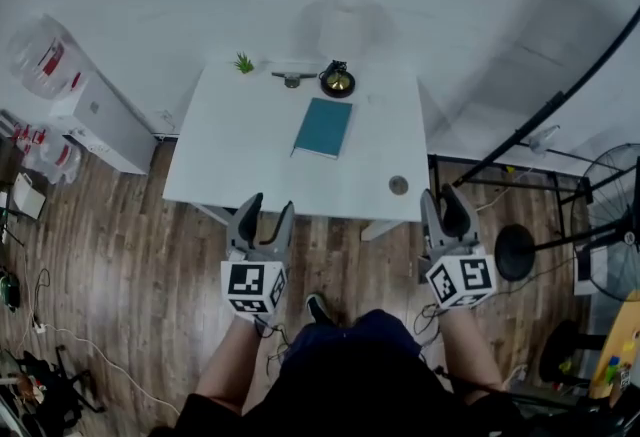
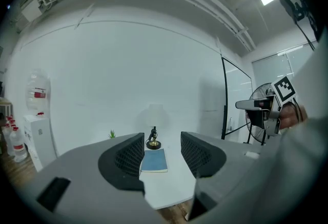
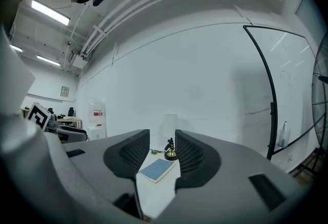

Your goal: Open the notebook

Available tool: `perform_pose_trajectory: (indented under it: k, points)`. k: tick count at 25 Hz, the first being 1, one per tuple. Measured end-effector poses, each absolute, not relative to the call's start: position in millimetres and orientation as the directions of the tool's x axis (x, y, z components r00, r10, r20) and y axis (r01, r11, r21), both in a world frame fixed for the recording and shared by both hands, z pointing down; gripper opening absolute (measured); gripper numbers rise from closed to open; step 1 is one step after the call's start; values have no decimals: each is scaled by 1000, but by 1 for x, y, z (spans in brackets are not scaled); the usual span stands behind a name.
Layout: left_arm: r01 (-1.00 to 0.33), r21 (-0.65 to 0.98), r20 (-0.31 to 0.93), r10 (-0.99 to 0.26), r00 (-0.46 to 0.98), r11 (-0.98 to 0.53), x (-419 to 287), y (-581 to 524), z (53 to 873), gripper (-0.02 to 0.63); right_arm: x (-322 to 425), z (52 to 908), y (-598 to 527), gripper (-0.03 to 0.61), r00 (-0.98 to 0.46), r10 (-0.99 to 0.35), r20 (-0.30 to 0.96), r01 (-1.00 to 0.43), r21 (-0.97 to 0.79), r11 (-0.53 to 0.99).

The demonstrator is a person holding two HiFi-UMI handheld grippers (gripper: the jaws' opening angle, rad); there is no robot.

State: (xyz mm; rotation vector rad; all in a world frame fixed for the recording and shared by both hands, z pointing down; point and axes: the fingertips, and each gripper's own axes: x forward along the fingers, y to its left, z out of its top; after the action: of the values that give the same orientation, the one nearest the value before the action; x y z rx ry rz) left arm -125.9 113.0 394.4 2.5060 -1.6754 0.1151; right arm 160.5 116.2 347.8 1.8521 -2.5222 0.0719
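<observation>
**Notebook shut, both tongs free**

The teal notebook (image 1: pixel 323 127) lies closed and flat on the white worktop (image 1: pixel 230 165). It sits in the far half, just on the near side of a small brass-footed ornament (image 1: pixel 337 80). A little green plant (image 1: pixel 243 62) stands at the far left corner. A round disc (image 1: pixel 398 185) lies toward the near right edge. The left tongs (image 1: pixel 268 205) and the right tongs (image 1: pixel 442 197) hover by the worktop's near edge, well apart from the notebook. Both are released, jaws parted with nothing between them.
</observation>
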Motion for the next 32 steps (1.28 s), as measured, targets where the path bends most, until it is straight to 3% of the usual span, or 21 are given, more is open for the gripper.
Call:
perform_pose_trajectory:
  k: [9, 20, 32]
  points:
    - [-910, 56, 194, -889, 414, -411, -107, 55, 427, 219, 164, 376, 58, 151, -302, -949, 86, -953, -52, 299]
    - [-943, -82, 300, -910, 285, -322, -93, -31, 451, 218, 180, 393, -62, 129, -403, -914, 48, -906, -162, 391]
    - [-919, -121, 435, -852, 291, -375, -52, -109, 511, 218, 222, 425, -138, 105, -400, -909, 116, -899, -242, 365]
